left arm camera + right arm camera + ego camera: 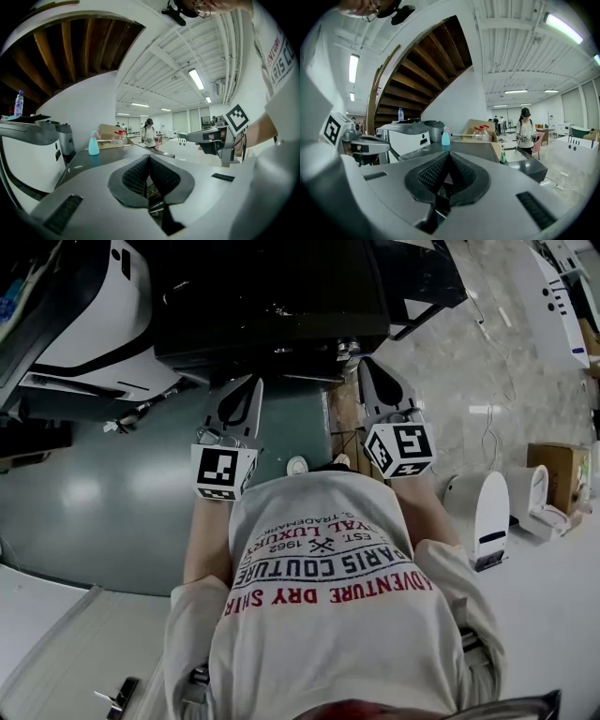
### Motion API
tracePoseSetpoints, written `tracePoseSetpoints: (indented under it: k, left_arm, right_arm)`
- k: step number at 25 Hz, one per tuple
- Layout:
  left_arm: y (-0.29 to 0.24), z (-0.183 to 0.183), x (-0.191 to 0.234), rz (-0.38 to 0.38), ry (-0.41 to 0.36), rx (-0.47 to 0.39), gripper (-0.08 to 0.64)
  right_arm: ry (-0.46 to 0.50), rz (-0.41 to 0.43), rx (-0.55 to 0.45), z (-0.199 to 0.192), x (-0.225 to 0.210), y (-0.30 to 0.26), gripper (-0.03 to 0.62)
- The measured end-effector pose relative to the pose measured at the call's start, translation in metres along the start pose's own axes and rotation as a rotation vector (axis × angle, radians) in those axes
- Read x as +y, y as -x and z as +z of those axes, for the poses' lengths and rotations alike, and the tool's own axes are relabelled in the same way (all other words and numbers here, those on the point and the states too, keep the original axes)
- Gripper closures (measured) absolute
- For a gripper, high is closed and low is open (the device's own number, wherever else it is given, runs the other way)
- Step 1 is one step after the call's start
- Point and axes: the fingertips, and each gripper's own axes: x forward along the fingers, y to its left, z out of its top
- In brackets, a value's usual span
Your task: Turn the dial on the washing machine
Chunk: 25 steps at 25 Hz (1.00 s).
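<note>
Seemingly the task is only at the approach stage: the left claw (149,161) and right claw (449,159) are both pinched together on nothing. No dial is distinguishable; the white machine (407,136), left of centre in the right gripper view, probably carries it. The next move calls for reaching it and opening one claw.

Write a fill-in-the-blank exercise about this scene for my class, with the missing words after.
The left gripper and the right gripper each have their jaws ____, with nothing between them.
The spray bottle stands ____ on the dark counter.
The person's printed shirt is ____.
Missing words: shut, upright, white.
</note>
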Motion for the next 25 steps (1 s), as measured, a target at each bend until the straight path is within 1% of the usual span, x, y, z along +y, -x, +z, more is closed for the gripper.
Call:
tracePoseSetpoints:
  k: [3, 7, 12, 15, 21, 25]
  left_arm:
    - [0.005, 0.015, 0.004, 0.013, 0.013, -0.025, 0.543]
    - [0.008, 0.025, 0.006, 0.022, 0.015, -0.026, 0.543]
    - [0.008, 0.032, 0.005, 0.027, 0.001, -0.026, 0.543]
    - [0.006, 0.031, 0.006, 0.027, 0.008, -0.022, 0.543]
    - [0.005, 0.033, 0.003, 0.016, 0.012, -0.024, 0.543]
    - [0.006, 0.036, 0.003, 0.010, 0.012, -0.034, 0.543]
  right_arm:
    - [0.032, 0.019, -0.051, 0.019, 0.003, 0.005, 0.565]
    - [0.081, 0.033, -0.080, 0.027, 0.008, 0.008, 0.565]
    - [0.057, 0.035, -0.067, 0.025, 0.006, 0.005, 0.565]
    - [0.051, 0.029, -0.059, 0.023, 0.003, 0.003, 0.565]
    - [0.085, 0.024, -0.074, 0.029, 0.003, 0.006, 0.565]
    - [0.080, 0.025, -0.076, 0.029, 0.005, 0.006, 0.565]
